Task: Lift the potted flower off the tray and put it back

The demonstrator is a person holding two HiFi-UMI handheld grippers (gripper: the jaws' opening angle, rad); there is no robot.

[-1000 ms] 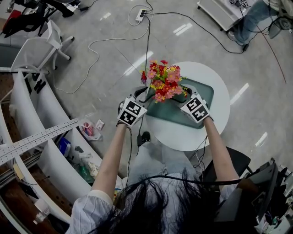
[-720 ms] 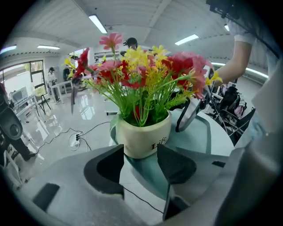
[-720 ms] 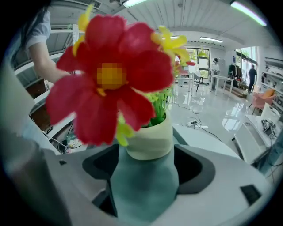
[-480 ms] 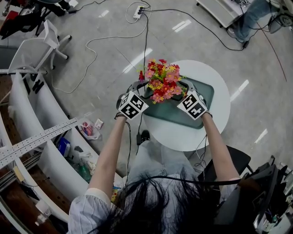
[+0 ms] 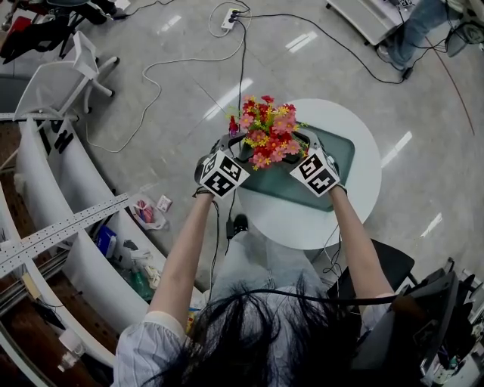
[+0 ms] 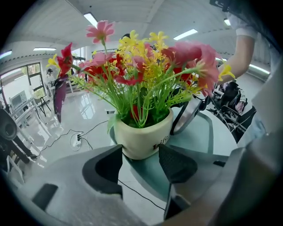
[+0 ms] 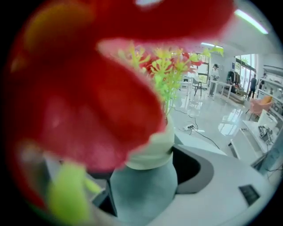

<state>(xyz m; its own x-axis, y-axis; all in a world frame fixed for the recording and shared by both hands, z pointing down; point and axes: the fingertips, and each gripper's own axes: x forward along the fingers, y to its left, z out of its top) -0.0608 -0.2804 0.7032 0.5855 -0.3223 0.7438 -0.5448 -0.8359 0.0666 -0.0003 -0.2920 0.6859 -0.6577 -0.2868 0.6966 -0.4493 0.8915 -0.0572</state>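
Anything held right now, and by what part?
Nothing is held. The left gripper and right gripper have just been opening their jaws; the cream ceramic flower pot stands at their tips, ungripped, on the green tray.

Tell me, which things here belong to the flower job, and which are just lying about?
Job: potted flower, green tray, left claw, right claw; both just opened, the pot between each one's jaws.
Lying about: power strip, floor cables, white chair.
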